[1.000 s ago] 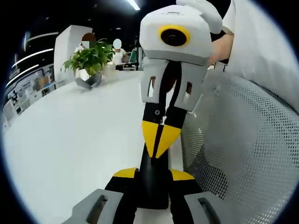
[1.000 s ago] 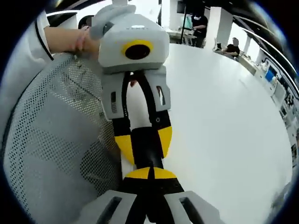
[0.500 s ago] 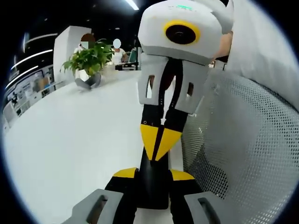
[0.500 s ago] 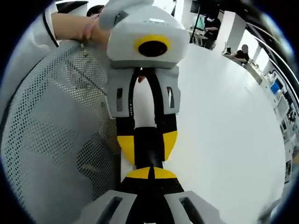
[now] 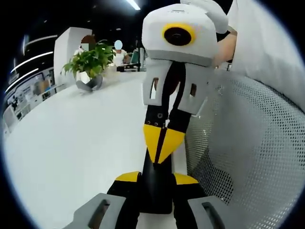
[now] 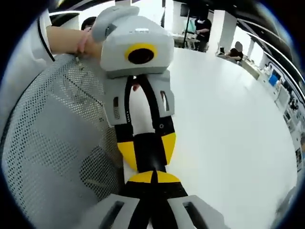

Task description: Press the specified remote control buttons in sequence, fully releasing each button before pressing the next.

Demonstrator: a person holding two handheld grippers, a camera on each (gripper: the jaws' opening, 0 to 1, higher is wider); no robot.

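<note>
A black remote control (image 5: 156, 195) sits clamped between the yellow pads of my left gripper (image 5: 156, 177), which is shut on it. My right gripper (image 5: 162, 143) comes in from above, shut, with its joined yellow tips resting on the remote's far end. In the right gripper view the right gripper (image 6: 152, 177) rises from the bottom, with its tips together against the remote (image 6: 150, 152). Opposite it, the left gripper (image 6: 147, 145) grips the remote from both sides. The buttons are hidden.
A grey mesh chair back (image 5: 248, 157) (image 6: 52, 143) stands close beside both grippers. The white table (image 5: 71, 138) (image 6: 228, 124) stretches away, with a potted plant (image 5: 90, 62) at its far end. A person's hand (image 6: 71, 40) holds the left gripper. People sit in the background.
Both views swayed: the opposite gripper loomed closer half a second ago and has swung back. The right tips stay on the remote and the left grip is unchanged.
</note>
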